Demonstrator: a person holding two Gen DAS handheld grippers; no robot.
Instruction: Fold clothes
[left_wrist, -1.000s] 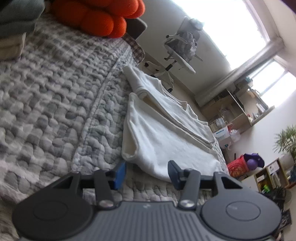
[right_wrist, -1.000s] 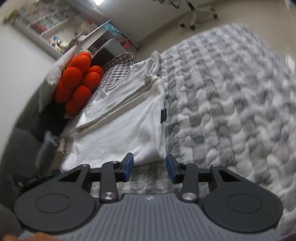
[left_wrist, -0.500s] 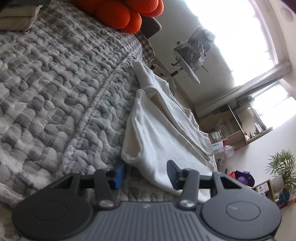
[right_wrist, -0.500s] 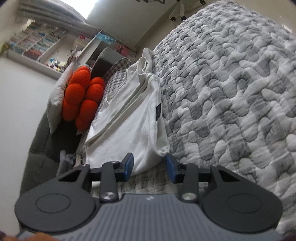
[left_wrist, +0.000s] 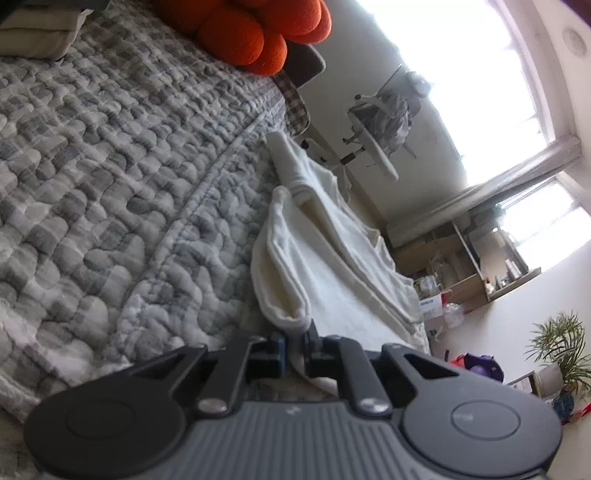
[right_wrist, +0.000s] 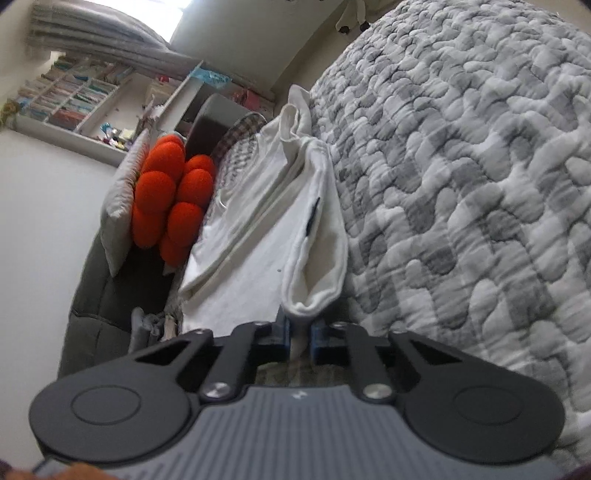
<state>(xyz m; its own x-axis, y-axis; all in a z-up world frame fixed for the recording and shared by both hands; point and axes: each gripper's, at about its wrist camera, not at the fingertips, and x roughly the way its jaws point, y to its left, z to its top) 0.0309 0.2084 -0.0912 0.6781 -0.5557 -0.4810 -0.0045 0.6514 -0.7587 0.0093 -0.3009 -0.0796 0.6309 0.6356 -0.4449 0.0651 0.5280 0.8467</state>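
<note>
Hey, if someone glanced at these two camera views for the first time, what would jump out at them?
A white garment lies long on a grey quilted bedspread, and both grippers are closing on its near edge: the left gripper at one corner, the right gripper at the other. Beyond it at the bed's head sits a bright orange bobbled cushion.

One white garment (left_wrist: 332, 280), one grey quilt (left_wrist: 110, 184), one orange cushion (right_wrist: 166, 199), one office chair (left_wrist: 384, 122).

Bright window (left_wrist: 461, 74), office chair (left_wrist: 384, 110), wall shelves (right_wrist: 70, 99).
</note>
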